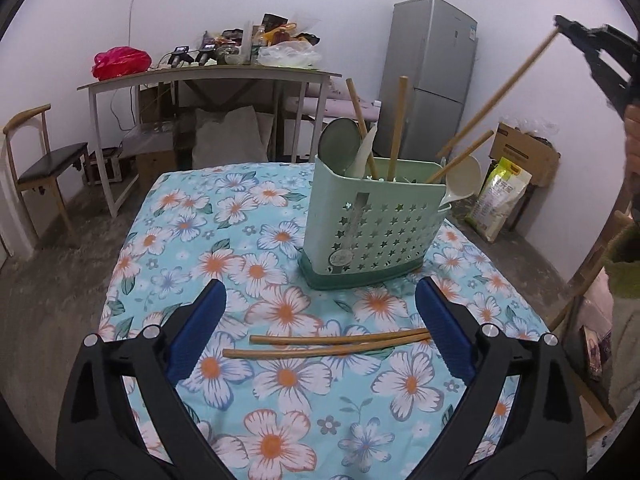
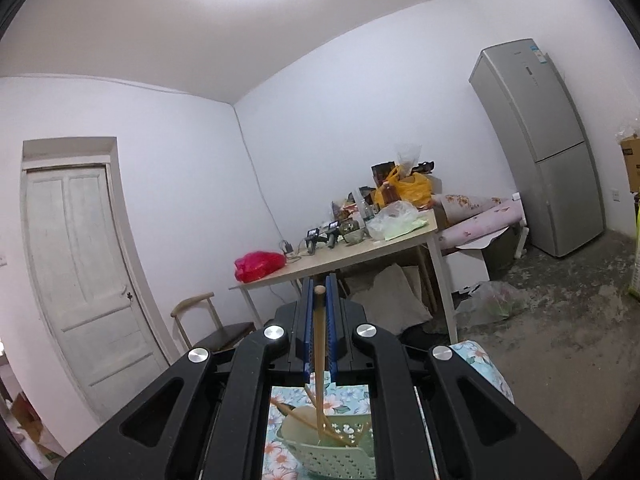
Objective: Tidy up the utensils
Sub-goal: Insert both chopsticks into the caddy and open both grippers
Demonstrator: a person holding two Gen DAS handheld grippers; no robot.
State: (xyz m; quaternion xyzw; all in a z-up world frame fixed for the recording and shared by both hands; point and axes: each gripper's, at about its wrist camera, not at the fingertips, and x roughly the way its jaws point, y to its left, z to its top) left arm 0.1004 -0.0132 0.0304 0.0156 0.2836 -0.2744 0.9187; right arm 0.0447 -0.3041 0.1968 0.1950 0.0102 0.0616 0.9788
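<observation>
A pale green utensil holder (image 1: 376,224) with star holes stands on the floral tablecloth (image 1: 256,264). It holds several chopsticks and spoons. Two wooden chopsticks (image 1: 332,346) lie flat on the cloth between the blue pads of my left gripper (image 1: 320,344), which is open just above them. My right gripper (image 2: 319,292) is shut on one chopstick (image 2: 319,344) by its top end, with the lower end down in the holder (image 2: 336,456). In the left wrist view the right gripper (image 1: 560,26) shows at the upper right with that chopstick (image 1: 500,92) slanting into the holder.
A cluttered side table (image 1: 208,76) stands beyond the cloth-covered table, with a chair (image 1: 44,164) to its left. A grey fridge (image 1: 428,80), a cardboard box (image 1: 524,148) and a bag (image 1: 500,196) stand at the back right. A door (image 2: 80,264) is at left.
</observation>
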